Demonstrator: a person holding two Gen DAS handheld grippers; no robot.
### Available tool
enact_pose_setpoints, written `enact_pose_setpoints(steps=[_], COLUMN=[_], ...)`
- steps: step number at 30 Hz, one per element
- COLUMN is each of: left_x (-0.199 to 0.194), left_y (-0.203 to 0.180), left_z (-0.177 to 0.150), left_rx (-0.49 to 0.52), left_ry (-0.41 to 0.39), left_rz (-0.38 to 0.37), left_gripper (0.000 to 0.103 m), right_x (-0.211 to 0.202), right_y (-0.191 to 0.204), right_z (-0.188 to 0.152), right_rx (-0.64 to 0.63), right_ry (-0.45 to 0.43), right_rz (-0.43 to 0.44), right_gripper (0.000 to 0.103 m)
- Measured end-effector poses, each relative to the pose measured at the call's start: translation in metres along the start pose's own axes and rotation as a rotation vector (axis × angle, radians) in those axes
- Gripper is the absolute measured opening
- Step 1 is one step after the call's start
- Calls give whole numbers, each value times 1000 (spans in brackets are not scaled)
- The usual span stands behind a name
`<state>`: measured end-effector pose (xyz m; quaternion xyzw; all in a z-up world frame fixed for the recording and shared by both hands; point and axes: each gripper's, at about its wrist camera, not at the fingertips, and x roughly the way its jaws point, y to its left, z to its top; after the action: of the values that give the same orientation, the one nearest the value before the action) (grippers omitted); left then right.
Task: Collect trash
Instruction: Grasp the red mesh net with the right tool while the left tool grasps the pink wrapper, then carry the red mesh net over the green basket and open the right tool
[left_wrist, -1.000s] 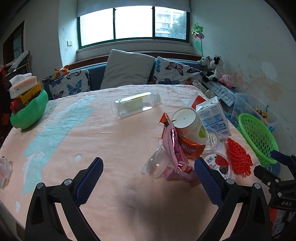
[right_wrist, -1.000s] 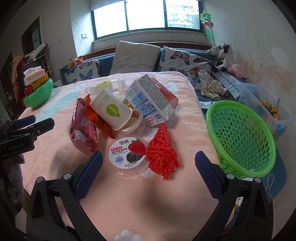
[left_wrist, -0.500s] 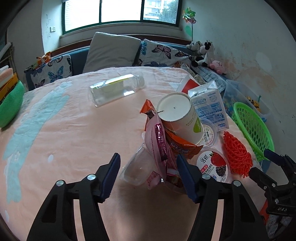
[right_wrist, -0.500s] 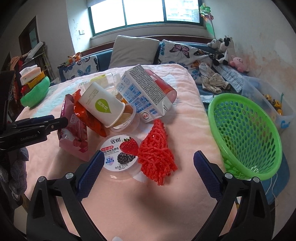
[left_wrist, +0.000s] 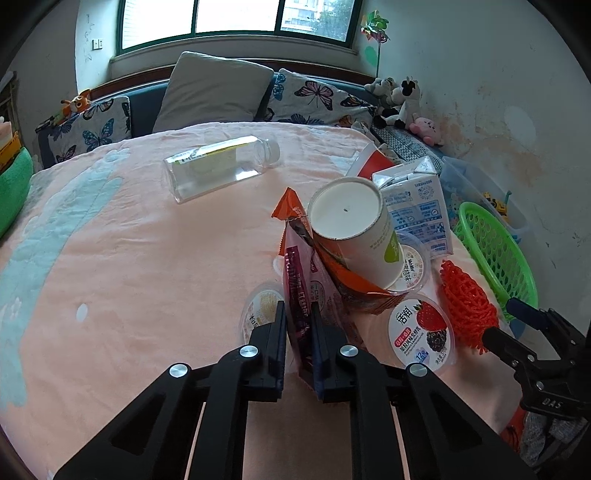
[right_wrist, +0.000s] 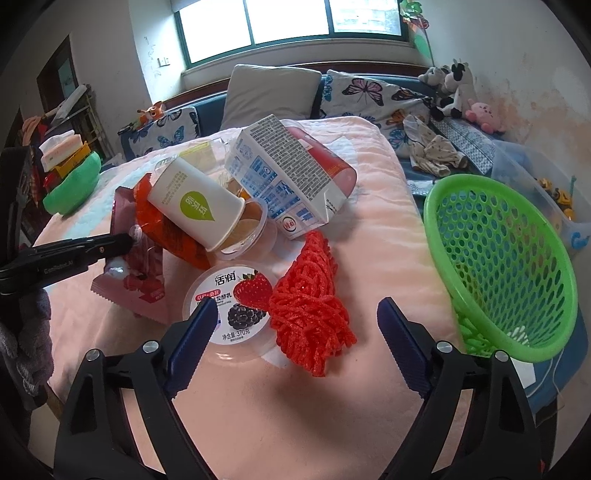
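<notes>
Your left tool (left_wrist: 298, 334) was clamped on the one pink snack wrapper (left_wrist: 301, 291) at lower centre; your right tool (right_wrist: 297, 349) stood apart over one berry yogurt cup (right_wrist: 236, 302) and one red mesh net (right_wrist: 308, 295), beside one green basket (right_wrist: 506, 258).

A home bedroom: butterfly pillows (left_wrist: 314, 99), plush toys (left_wrist: 402, 99), blanketed bed (left_wrist: 129, 258).

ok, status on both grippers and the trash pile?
Left gripper shut on pink snack wrapper. Right gripper open, over red foam net. Paper cup and orange wrapper leaning on the pink one. Green basket at right.
</notes>
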<state>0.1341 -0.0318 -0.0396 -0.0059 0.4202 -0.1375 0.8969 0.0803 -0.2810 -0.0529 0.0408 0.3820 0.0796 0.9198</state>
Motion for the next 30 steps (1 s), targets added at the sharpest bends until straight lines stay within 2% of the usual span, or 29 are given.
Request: enact_pose_setpoints(steps=[10, 12, 17, 24, 30], left_x=[-42, -51, -68, -92, -94], left_y=[5, 5, 3, -9, -41], left_z=[0, 1, 2, 8, 23], left_rx=[-7, -3, 1, 25, 78], left_ry=[-72, -89, -121, -167, -177], left_rz=[-9, -11, -29, -85, -140], left_gripper=[9, 9, 8, 8, 8], right_x=[21, 28, 30, 7, -23], right_y=[-6, -10, -14, -8, -15], right_z=[4, 4, 1, 2, 8], right_rx=[-15, -3, 20, -10, -15], right_ry=[37, 55, 70, 25, -37], right_rz=[-9, -5, 26, 59, 47], right_gripper=[70, 61, 49, 46, 46])
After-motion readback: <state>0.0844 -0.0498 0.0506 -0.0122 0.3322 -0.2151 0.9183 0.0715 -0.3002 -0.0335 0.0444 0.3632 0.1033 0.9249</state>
